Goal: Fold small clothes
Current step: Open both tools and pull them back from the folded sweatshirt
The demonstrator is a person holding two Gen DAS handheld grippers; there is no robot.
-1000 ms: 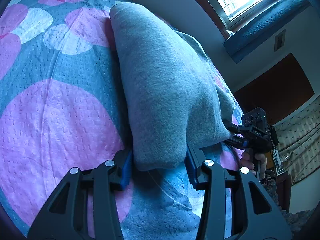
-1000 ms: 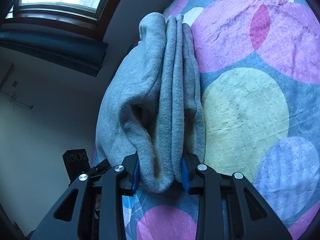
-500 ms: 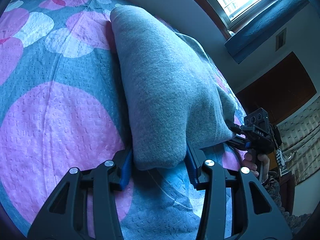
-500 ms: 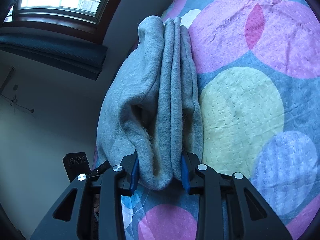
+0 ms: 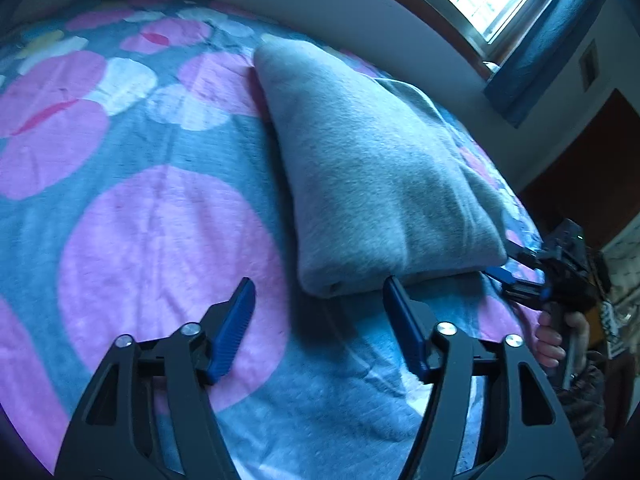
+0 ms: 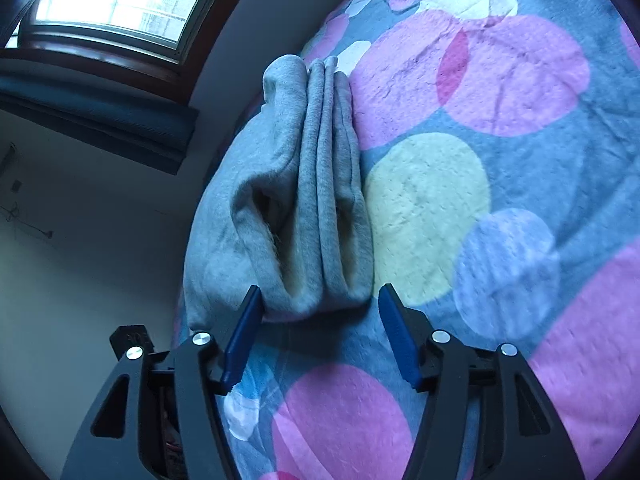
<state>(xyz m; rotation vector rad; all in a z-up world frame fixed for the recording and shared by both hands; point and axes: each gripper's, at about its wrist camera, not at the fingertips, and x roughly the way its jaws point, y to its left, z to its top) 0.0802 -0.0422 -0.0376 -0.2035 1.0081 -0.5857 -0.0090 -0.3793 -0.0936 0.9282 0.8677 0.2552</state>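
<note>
A folded grey fleece garment (image 5: 372, 168) lies on the bedspread. In the right wrist view its stacked layers (image 6: 316, 208) face me edge-on. My left gripper (image 5: 320, 300) is open, its blue pads just short of the garment's near corner, not touching it. My right gripper (image 6: 318, 304) is open too, its jaws either side of the garment's near end with a gap on the right. The right gripper also shows in the left wrist view (image 5: 516, 272), at the garment's far corner.
The bedspread (image 5: 160, 240) is blue with large pink, white and yellow circles (image 6: 428, 216). A wall and a bright window (image 6: 116, 0) lie beyond the bed. A dark door (image 5: 588, 160) stands past the bed's far side.
Both grippers were shut on the garment's ends and have opened and drawn back a little. The garment now rests flat on the bedspread.
</note>
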